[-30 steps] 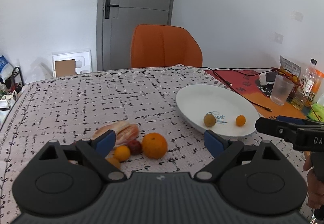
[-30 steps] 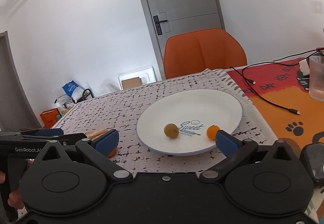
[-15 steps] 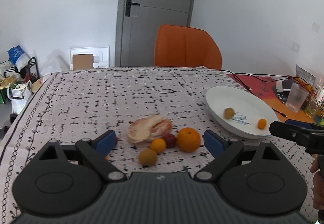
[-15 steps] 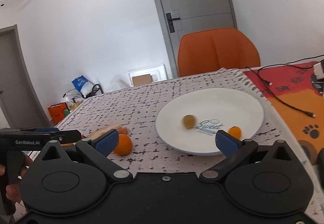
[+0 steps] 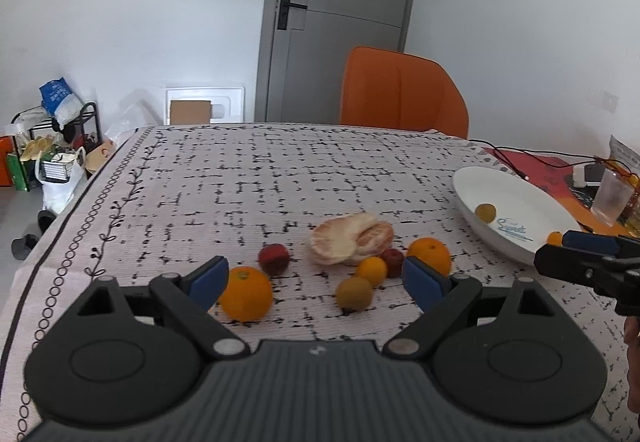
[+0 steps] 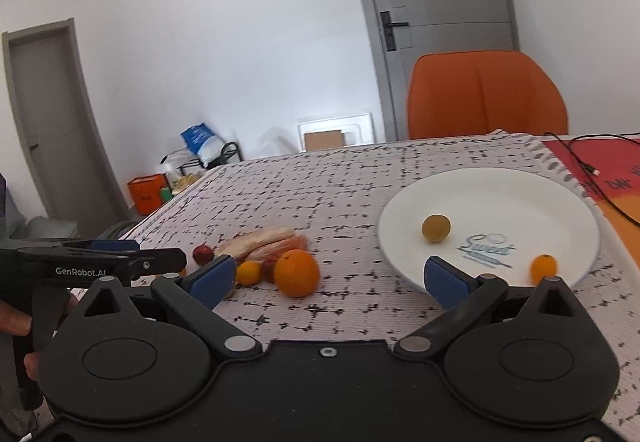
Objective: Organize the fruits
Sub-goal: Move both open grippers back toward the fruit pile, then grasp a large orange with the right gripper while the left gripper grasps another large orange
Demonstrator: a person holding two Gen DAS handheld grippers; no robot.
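Note:
In the left wrist view my left gripper [image 5: 316, 280] is open and empty, just short of the loose fruit on the patterned cloth: a large orange [image 5: 245, 294], a red fruit [image 5: 273, 259], peeled pomelo pieces [image 5: 350, 244], a small orange [image 5: 372, 271], a brown kiwi [image 5: 354, 293], another red fruit [image 5: 392, 259] and a second large orange [image 5: 429, 255]. The white plate [image 5: 516, 198] at right holds a brown fruit [image 5: 485, 212] and a small orange [image 5: 554, 238]. My right gripper [image 6: 328, 278] is open and empty, with an orange [image 6: 297, 273] between its fingers and the plate [image 6: 540, 186] at right.
An orange chair [image 5: 402, 94] stands at the table's far edge. A plastic cup [image 5: 610, 196], cables and packets sit on the orange mat at the right. Bags and a rack [image 5: 56, 138] stand on the floor at the left.
Both grippers have swung left and pulled back. The fruit pile now sits between the left fingers, and the plate has slid to the right in both views. Both stay open.

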